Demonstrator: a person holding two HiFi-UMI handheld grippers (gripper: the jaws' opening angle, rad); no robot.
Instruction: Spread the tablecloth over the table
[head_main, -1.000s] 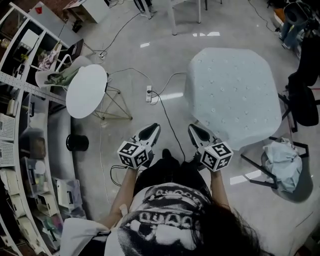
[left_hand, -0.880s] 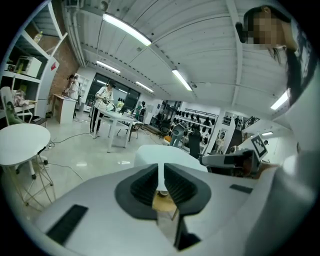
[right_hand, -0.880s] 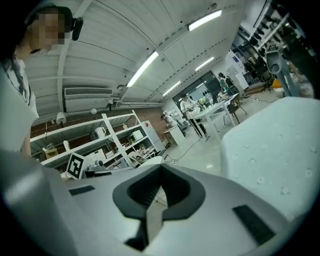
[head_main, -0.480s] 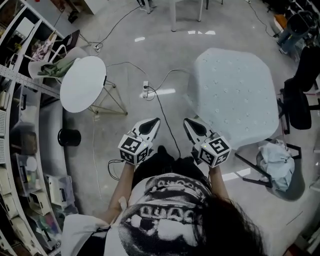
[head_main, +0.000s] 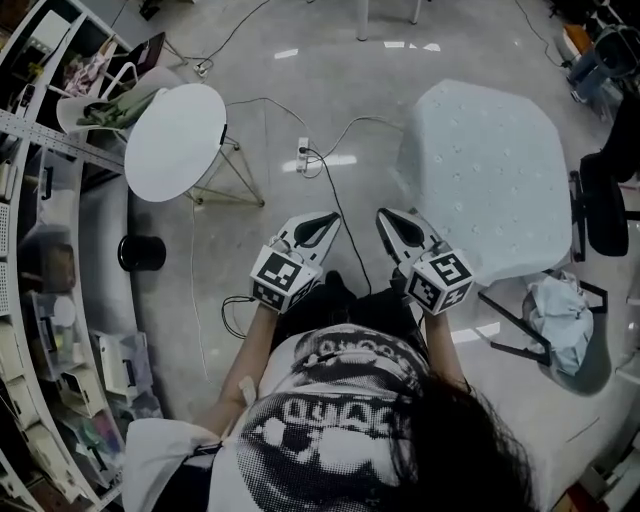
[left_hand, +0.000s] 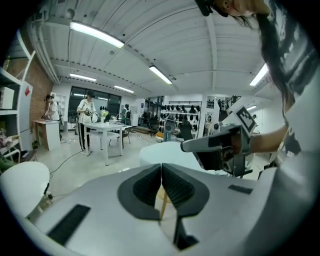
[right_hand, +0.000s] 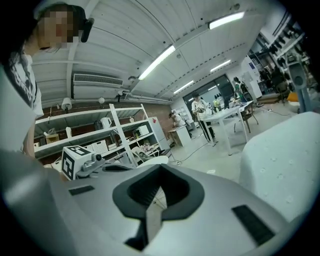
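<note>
Tablecloth: pale blue-white, with small pale dots scattered all over.
Floor: glossy light grey, with white streaks of reflected light.
Round table: plain white top. Legs: thin, yellowish.
Left gripper, right gripper: light grey shells, black ribbed pads.
Left cube, right cube: white faces, each with a black square marker.
Shirt: black, with a white halftone print.
Bin: black.
Power strip: white.
Chair: black.
Bundle: pale blue-white, crumpled.
Shelves: white frame.
Cloth by the shelves: green.
</note>
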